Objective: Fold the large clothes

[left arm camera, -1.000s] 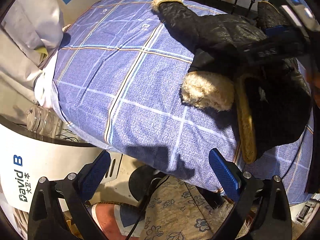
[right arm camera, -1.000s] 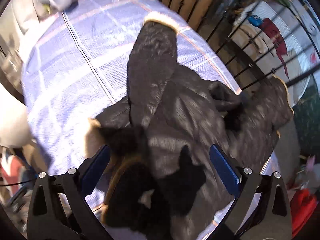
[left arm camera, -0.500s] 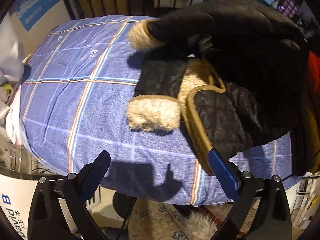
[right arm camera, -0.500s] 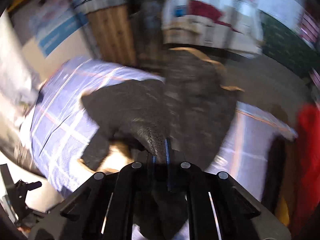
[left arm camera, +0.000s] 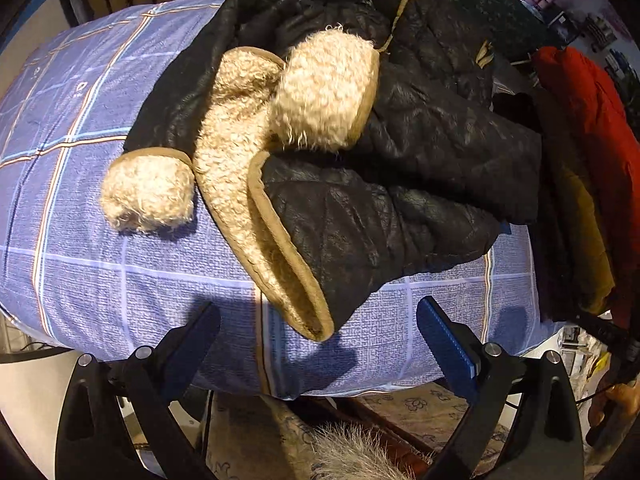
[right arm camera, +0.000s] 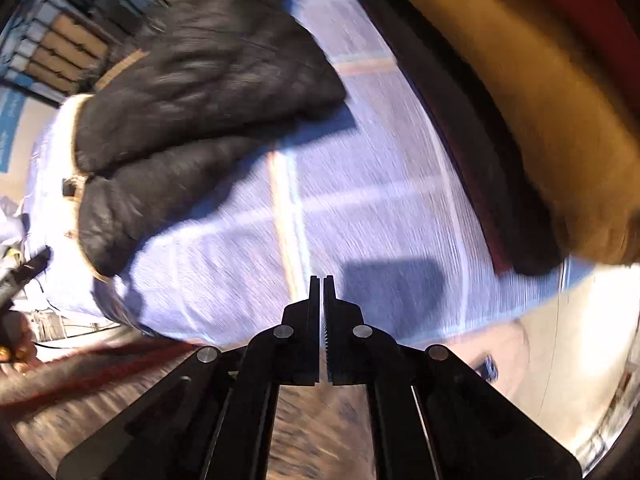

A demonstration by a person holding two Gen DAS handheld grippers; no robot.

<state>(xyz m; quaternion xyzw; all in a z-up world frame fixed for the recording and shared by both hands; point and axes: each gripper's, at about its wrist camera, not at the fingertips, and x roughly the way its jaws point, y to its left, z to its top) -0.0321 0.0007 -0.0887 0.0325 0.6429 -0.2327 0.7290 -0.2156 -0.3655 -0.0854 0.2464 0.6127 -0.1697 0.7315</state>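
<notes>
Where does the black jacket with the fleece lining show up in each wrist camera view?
Left wrist: the black jacket fills the centre and upper right, fleece cuffs toward the left.
Right wrist: the jacket lies upper left, blurred.
Shared landmark: the blue plaid sheet beneath it.

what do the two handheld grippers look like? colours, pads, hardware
Both alike: left gripper and right gripper have matte black angular linkage arms with round silver pivot pins. Left fingers carry flat blue pads; right pads show toothed inner edges. No cables or markings visible.
</notes>
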